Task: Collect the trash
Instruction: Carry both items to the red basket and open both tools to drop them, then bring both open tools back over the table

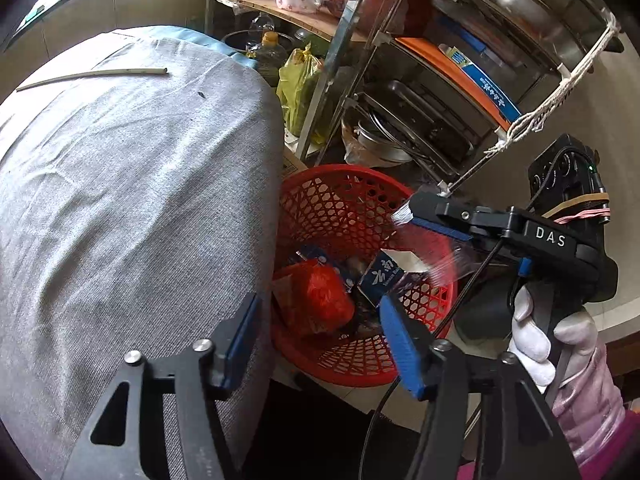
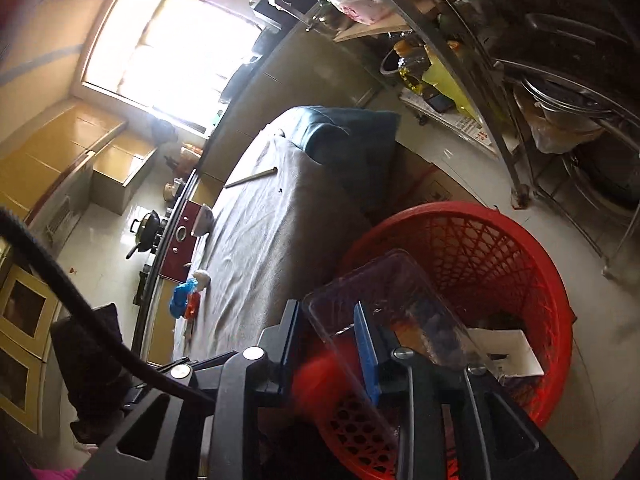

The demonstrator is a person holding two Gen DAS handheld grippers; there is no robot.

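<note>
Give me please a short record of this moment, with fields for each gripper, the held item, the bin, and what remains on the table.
right gripper: shut on the clear plastic container, above the red basket
left gripper: open, empty, pointed at the basket
basket contents: red bag, blue carton
table: grey cloth; a thin white stick lies on it
far end of table: small blue and red items, too blurred to identify
</note>
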